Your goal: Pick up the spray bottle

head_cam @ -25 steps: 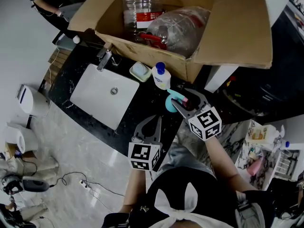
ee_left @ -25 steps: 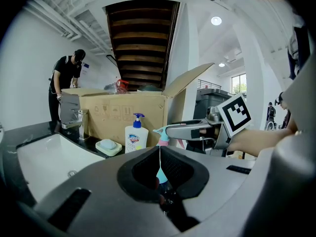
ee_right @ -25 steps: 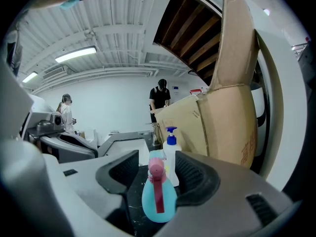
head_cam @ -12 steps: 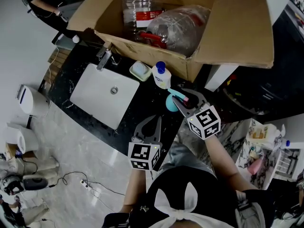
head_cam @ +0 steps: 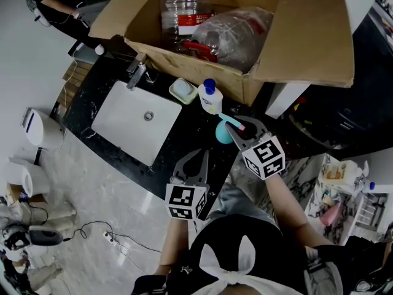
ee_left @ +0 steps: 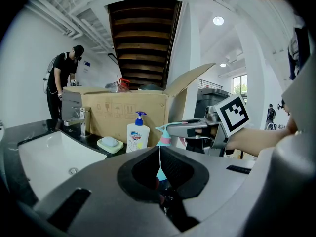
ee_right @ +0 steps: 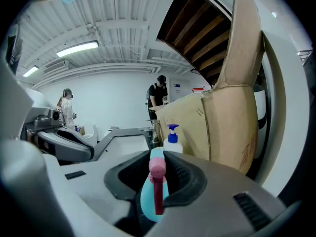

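The left gripper (head_cam: 198,153) hangs at the near edge of the black tabletop (head_cam: 184,137). Its jaws are pressed together, with only a thin slit between them and nothing inside.

The right gripper (head_cam: 229,123) is a little further in and to the right, and it points at the spray bottle (head_cam: 223,134). Its jaws have just been closing. The bottle is between them, and they pinch it at the top, near the head. In the right gripper view the light blue body and the pink trigger of the bottle (ee_right: 151,194) fill the gap between the jaws. The bottle stands upright on the tabletop, near the right end.

Just behind it stands a white pump bottle (head_cam: 210,98) with a blue cap. To the left of that is a pale green soap dish (head_cam: 182,91) with a bar of soap in it. Further left a white sink (head_cam: 126,128) is set in the tabletop, with a metal tap (head_cam: 136,74) at its far edge.

Behind all of this sits a big open cardboard box (head_cam: 307,35). It holds a clear plastic bottle (head_cam: 178,8) with a red label and a clear plastic bag. Far behind the box, a person in black (ee_left: 61,83) stands.
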